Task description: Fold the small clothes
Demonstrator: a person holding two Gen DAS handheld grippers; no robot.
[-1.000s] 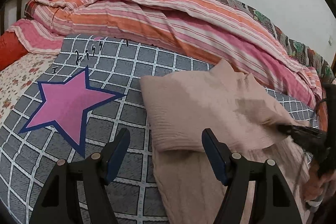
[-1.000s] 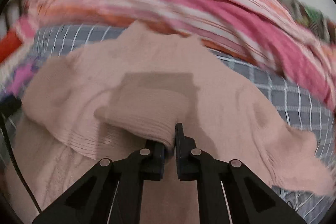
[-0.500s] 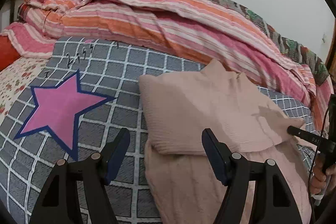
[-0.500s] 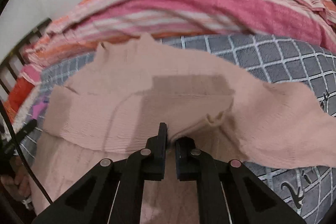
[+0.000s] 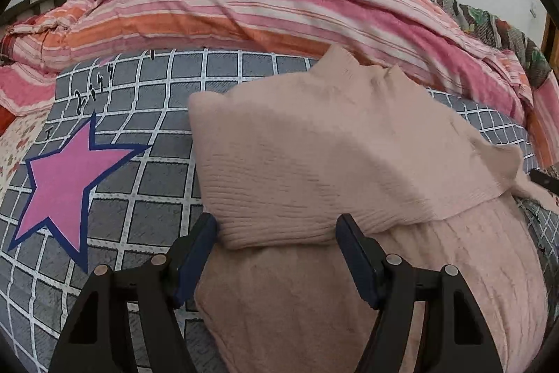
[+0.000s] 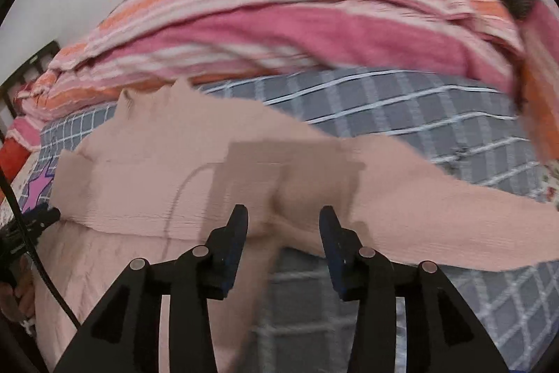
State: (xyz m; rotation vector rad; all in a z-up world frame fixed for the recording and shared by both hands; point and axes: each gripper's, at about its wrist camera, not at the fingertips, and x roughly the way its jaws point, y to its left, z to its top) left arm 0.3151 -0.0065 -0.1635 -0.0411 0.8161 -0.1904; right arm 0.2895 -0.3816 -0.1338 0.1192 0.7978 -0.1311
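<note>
A pale pink knit sweater (image 5: 314, 170) lies on the grey checked bed cover, with its upper part folded over its lower body. My left gripper (image 5: 276, 233) is open, and its jaws straddle the ribbed folded edge at the sweater's left side. In the right wrist view the sweater (image 6: 146, 184) spreads across the middle, with one sleeve (image 6: 454, 215) stretched out to the right. My right gripper (image 6: 283, 222) is open and empty, just over a bunched bit of the sweater between its fingers.
A rolled pink and orange striped quilt (image 5: 279, 9) runs along the back of the bed against the white wall. The grey checked cover (image 5: 146, 114) carries a big pink star (image 5: 63, 177) at the left. A black cable (image 6: 31, 250) hangs at the right wrist view's left edge.
My right gripper has opened and let go of the sweater it was pinching. My left gripper has moved forward, so its open jaws now reach the folded edge.
</note>
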